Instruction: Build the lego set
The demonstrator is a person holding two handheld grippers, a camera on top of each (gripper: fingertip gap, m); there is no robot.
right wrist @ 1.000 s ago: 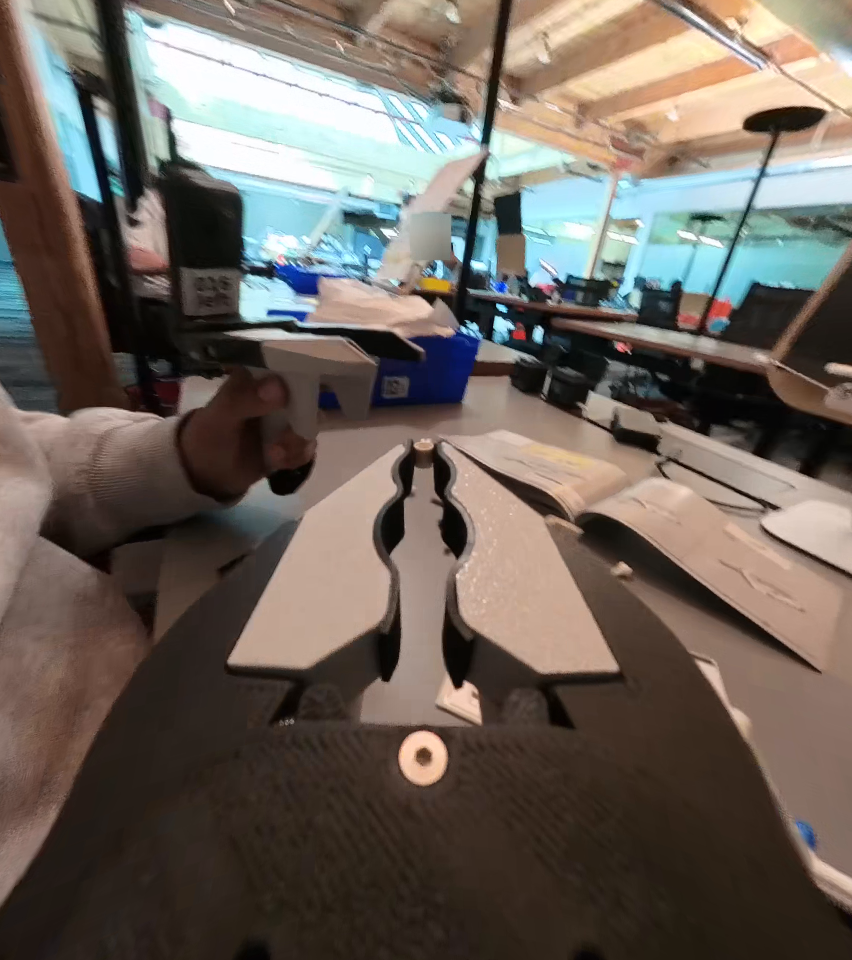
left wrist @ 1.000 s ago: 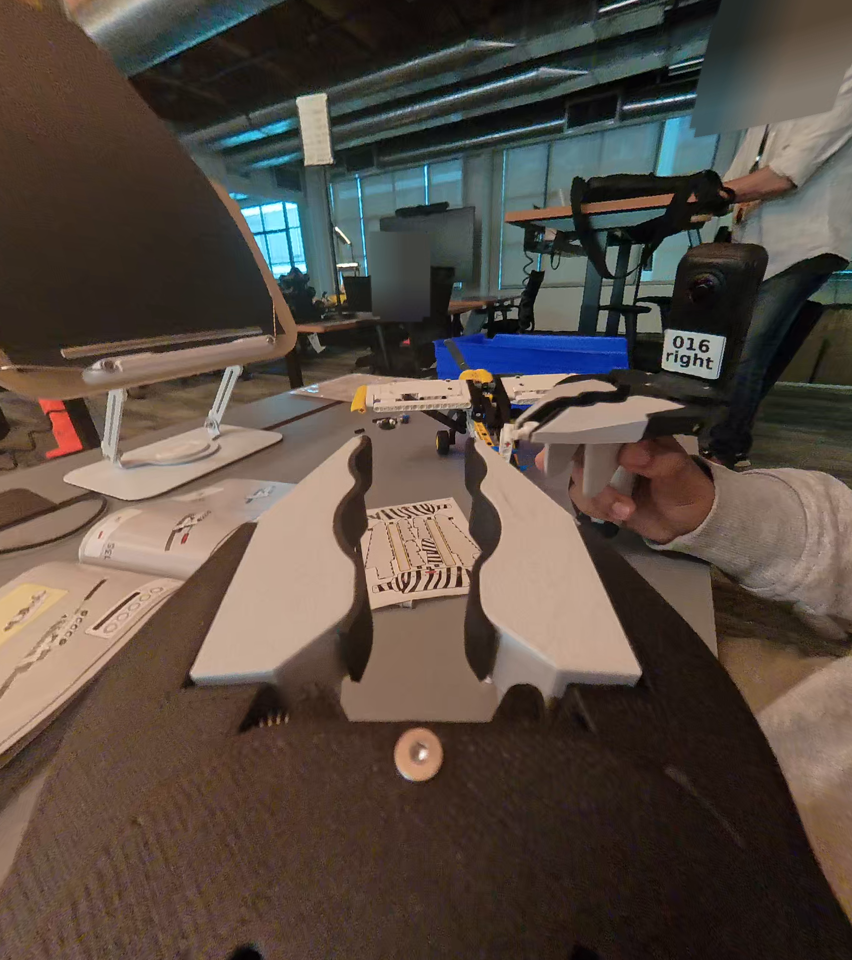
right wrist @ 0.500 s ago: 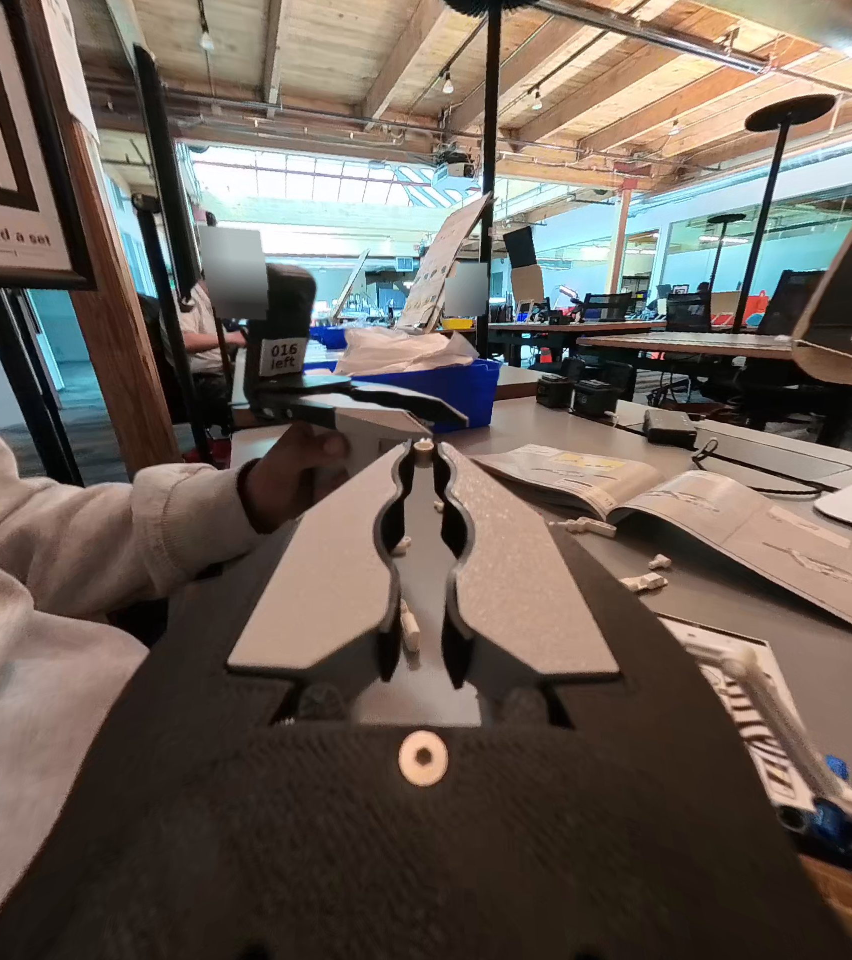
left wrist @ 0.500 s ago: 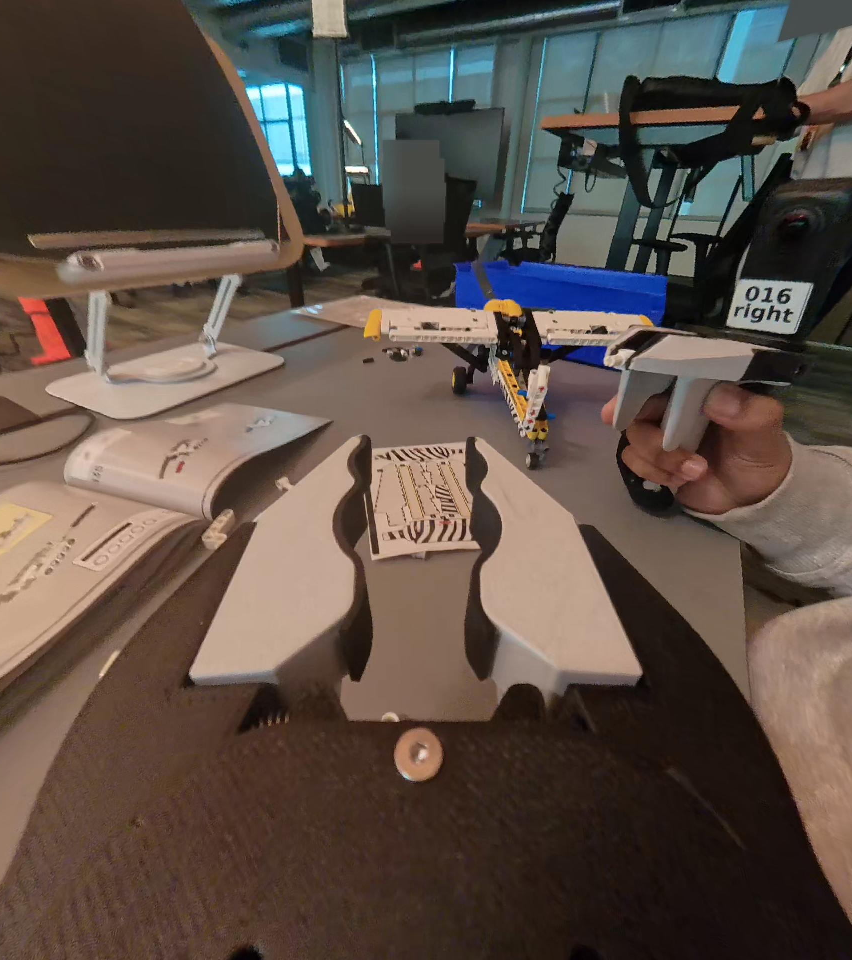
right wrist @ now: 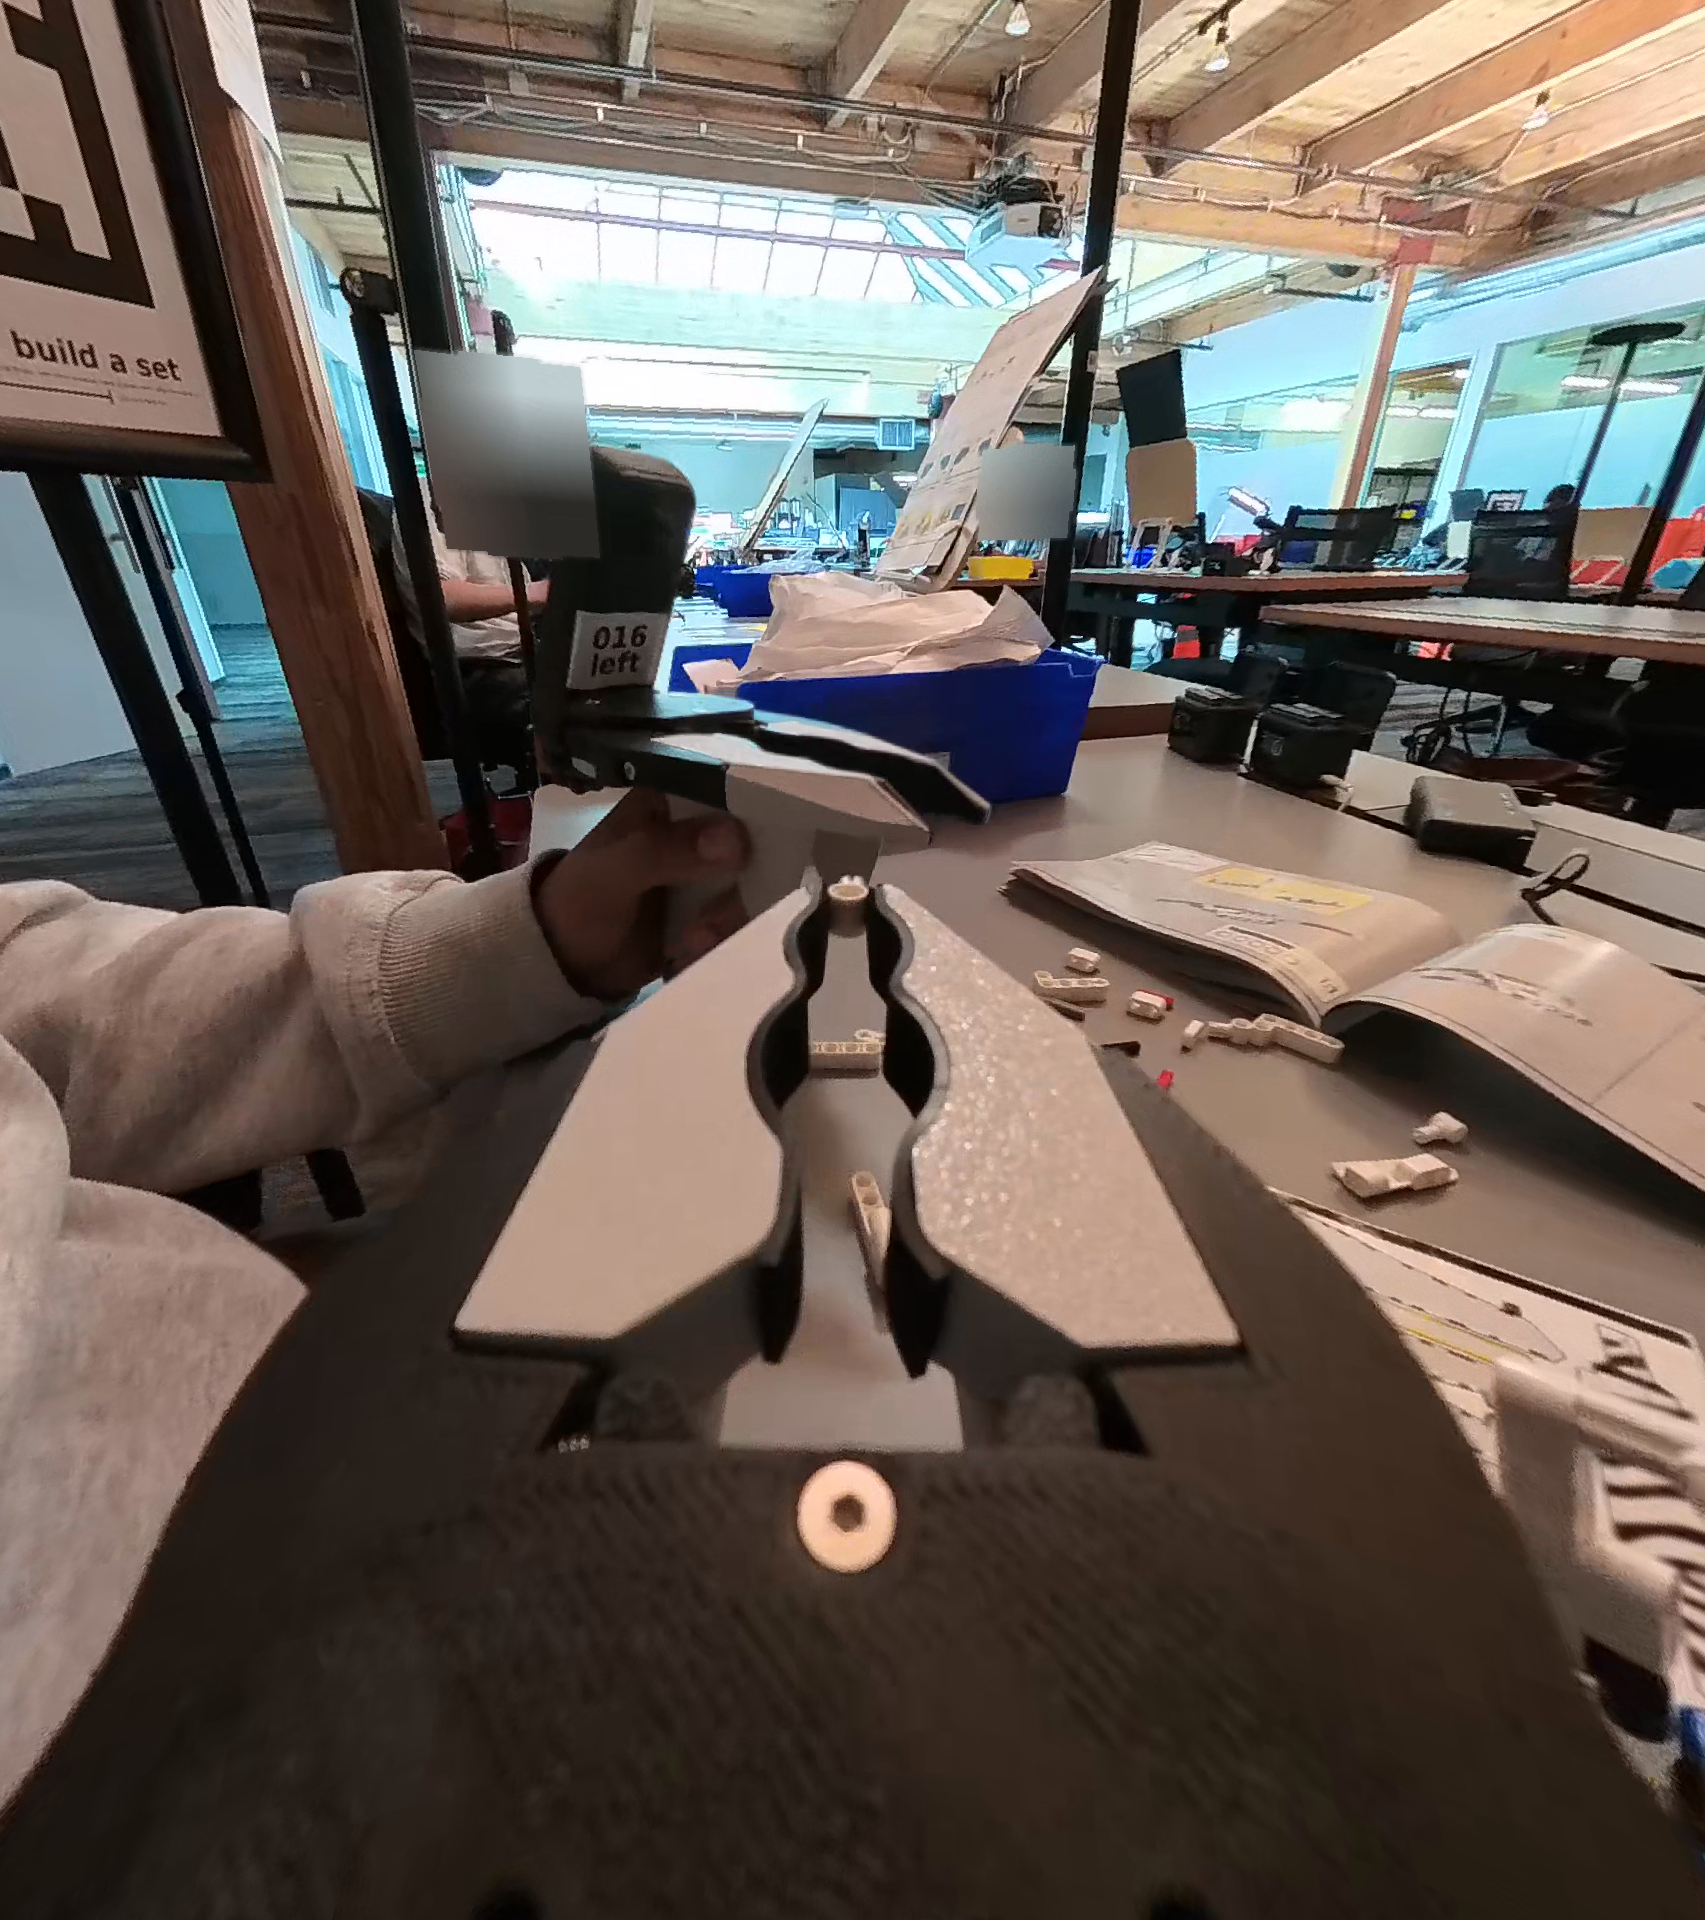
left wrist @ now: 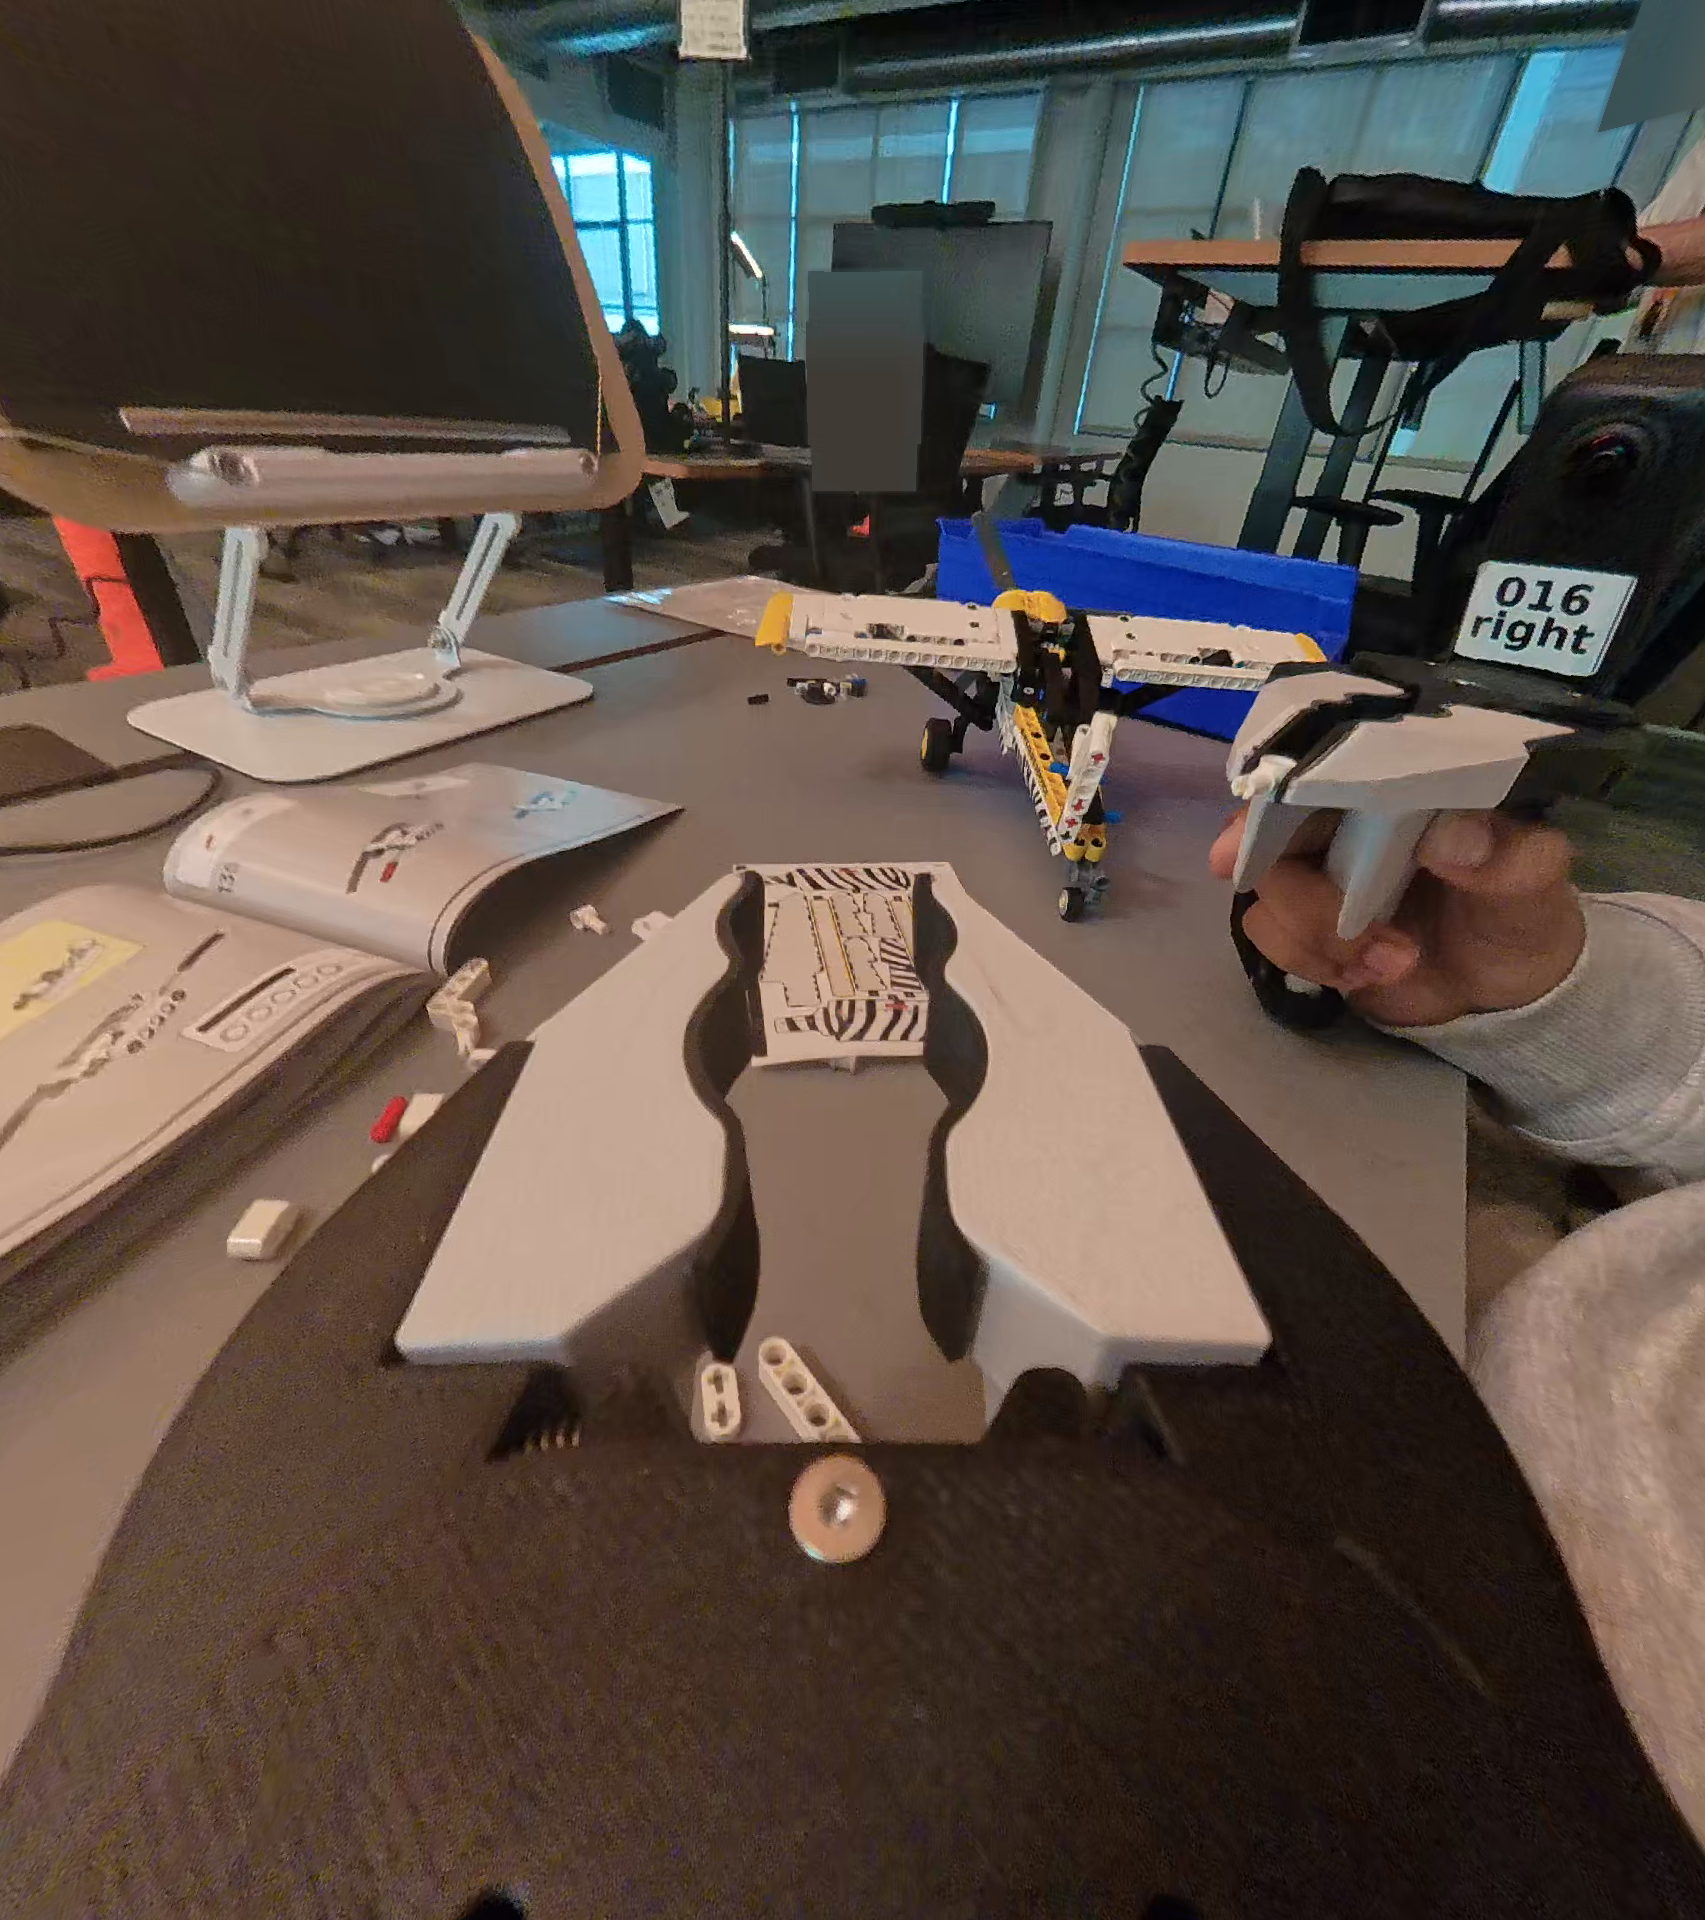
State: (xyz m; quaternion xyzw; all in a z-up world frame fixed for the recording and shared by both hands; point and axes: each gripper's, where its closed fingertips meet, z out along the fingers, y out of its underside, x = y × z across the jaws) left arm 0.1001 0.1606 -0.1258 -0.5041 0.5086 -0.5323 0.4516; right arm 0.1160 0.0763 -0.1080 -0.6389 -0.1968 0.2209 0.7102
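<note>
White pin (right wrist: 846, 891) pinched at tips of right tool (right wrist: 843, 909); left tool (left wrist: 835, 894) spread wide, empty, above sticker sheet (left wrist: 843, 966). Half-built lego plane (left wrist: 1035, 686) standing on grey worktop (left wrist: 723, 821), beyond both.

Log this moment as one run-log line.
left tongs: open, empty | right tongs: shut on small white peg | plane model: on table, untouched
</note>
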